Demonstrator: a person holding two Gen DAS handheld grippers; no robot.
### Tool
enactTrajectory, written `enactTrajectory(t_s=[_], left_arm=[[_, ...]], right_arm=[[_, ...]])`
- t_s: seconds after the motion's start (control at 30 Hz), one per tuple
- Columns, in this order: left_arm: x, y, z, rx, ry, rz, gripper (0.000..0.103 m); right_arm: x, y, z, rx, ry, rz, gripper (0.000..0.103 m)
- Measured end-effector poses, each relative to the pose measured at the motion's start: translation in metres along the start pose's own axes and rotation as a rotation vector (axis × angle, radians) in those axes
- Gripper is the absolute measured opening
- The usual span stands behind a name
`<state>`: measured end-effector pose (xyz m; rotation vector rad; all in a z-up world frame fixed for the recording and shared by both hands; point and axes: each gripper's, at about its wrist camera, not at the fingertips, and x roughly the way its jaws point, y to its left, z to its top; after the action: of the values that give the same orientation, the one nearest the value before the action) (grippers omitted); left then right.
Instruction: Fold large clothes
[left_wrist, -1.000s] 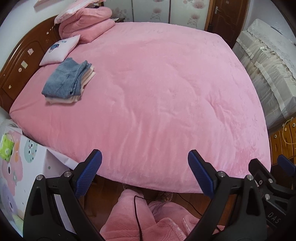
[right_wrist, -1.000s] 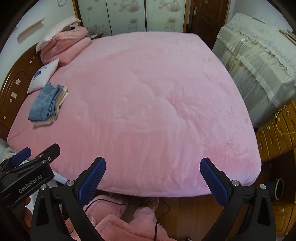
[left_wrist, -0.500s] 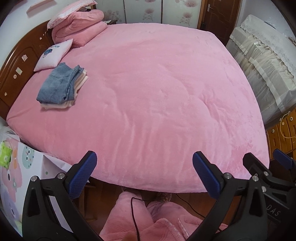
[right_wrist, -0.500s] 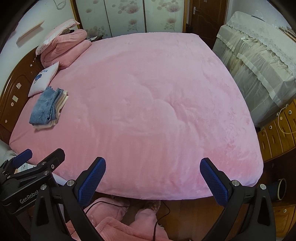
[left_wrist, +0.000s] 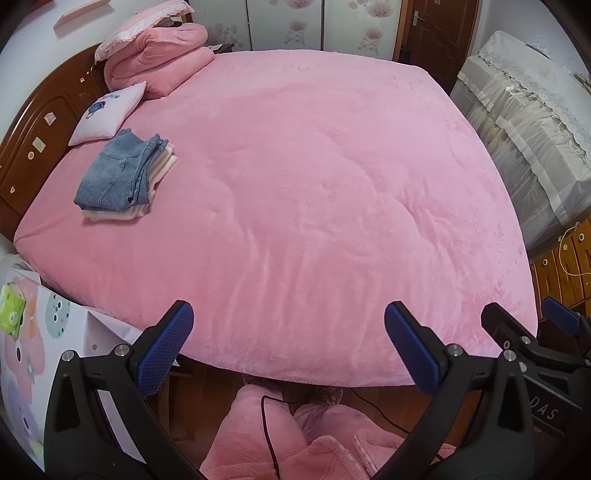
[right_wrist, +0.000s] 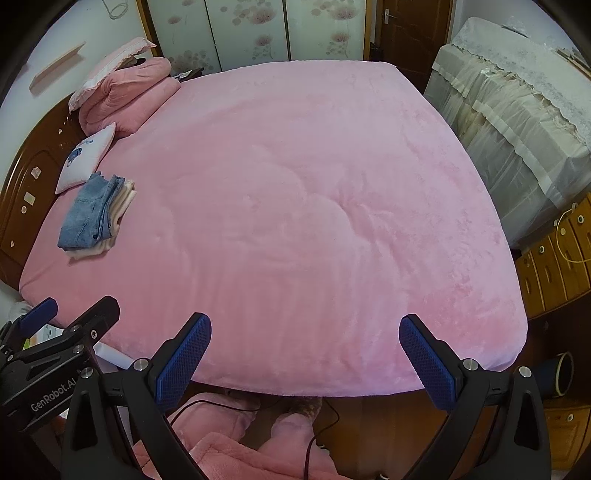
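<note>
both my wrist views look steeply down from the foot of the pink bed (left_wrist: 314, 192), facing its headboard (right_wrist: 22, 192); left sits slightly nearer; both share the whole bed.

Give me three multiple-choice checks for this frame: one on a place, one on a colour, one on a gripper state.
1. Where does the folded clothes stack lie?
A. beside the small pillow near the headboard
B. at the foot of the bed
C. on the floor

2. What colour is the top garment of the stack?
A. white
B. denim blue
C. green

3. How does the left gripper stand?
A. shut on the bed cover
B. shut on nothing
C. open, nothing between its fingers

Key: 1 A, the stack sits just below the pillow by the headboard. 2 B, folded jeans top the pale pieces. 3 C, its jaws have just been opening and stand wide over the pink bed cover.
</note>
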<state>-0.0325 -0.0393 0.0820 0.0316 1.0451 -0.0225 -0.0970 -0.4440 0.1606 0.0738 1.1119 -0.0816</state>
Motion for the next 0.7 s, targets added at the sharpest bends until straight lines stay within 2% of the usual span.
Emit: enactTrajectory(t_s=[0.7], left_arm=[[0.003, 0.005, 0.0, 0.009, 0.0, 0.007, 0.102]], right_arm=[[0.005, 0.006, -0.006, 0.006, 0.002, -0.004, 0.103]])
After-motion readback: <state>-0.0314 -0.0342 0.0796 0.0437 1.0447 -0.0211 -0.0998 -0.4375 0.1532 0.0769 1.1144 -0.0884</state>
